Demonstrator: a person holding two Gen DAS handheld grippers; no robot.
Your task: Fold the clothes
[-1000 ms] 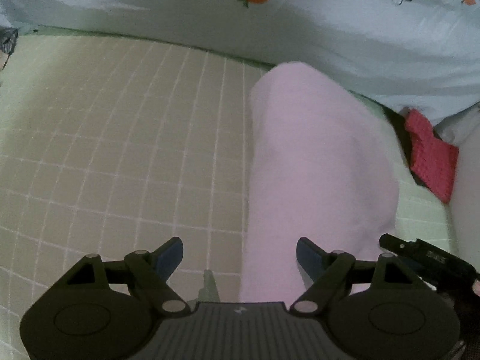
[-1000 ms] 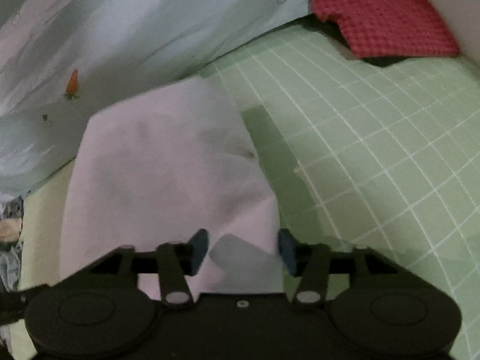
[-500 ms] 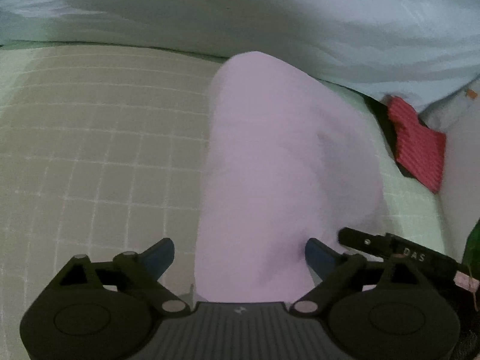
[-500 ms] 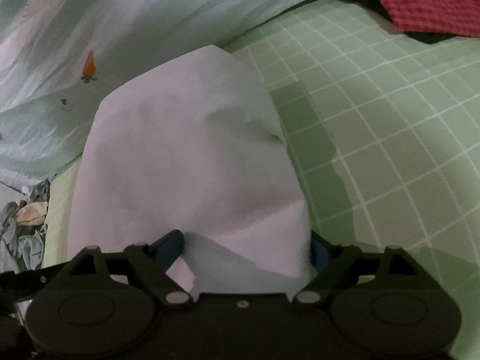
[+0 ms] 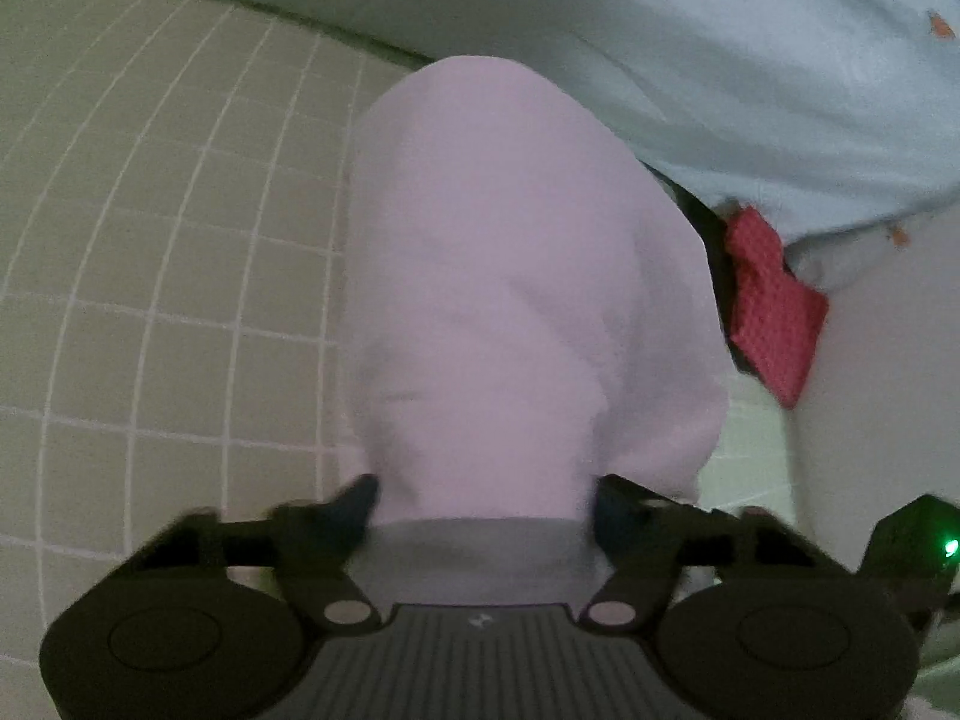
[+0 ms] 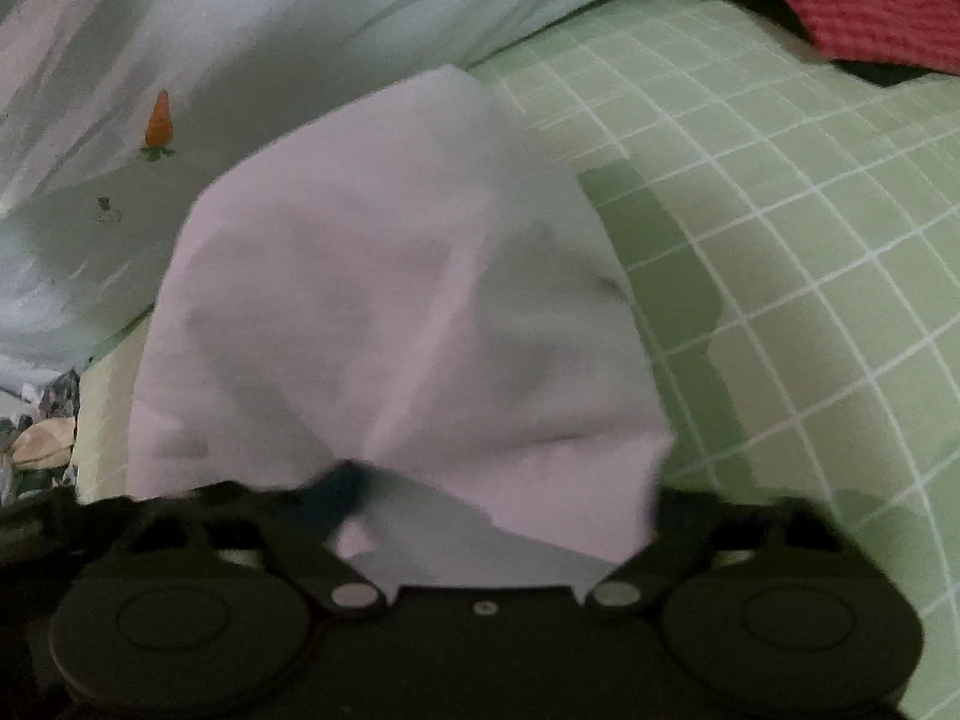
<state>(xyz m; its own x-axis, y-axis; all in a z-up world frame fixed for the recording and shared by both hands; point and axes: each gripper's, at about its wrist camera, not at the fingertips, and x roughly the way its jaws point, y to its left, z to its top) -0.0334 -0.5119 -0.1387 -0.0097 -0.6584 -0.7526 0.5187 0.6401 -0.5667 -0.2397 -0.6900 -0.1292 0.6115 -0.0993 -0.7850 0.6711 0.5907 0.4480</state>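
Note:
A folded pale pink garment (image 5: 516, 276) lies lengthwise on the green checked sheet (image 5: 150, 300). My left gripper (image 5: 486, 501) is at its near end. Its jaws are closing, and the bunched cloth fills the gap between the blurred fingers. In the right wrist view the same pink garment (image 6: 390, 312) shows a creased near corner. My right gripper (image 6: 501, 495) straddles that corner with its jaws closing. The cloth lies over the right fingertip, and I see no firm pinch in either view.
A pale blue quilt with carrot prints (image 5: 750, 60) is heaped along the far side of the sheet (image 6: 810, 240). A red knitted cloth (image 5: 774, 312) lies at the far right. Loose clothes (image 6: 36, 438) are piled at the left edge.
Both grippers have come down and closer to the pink garment's near end. Their jaws first spread wider and now narrow around the cloth. The garment looks more bunched at its near end.

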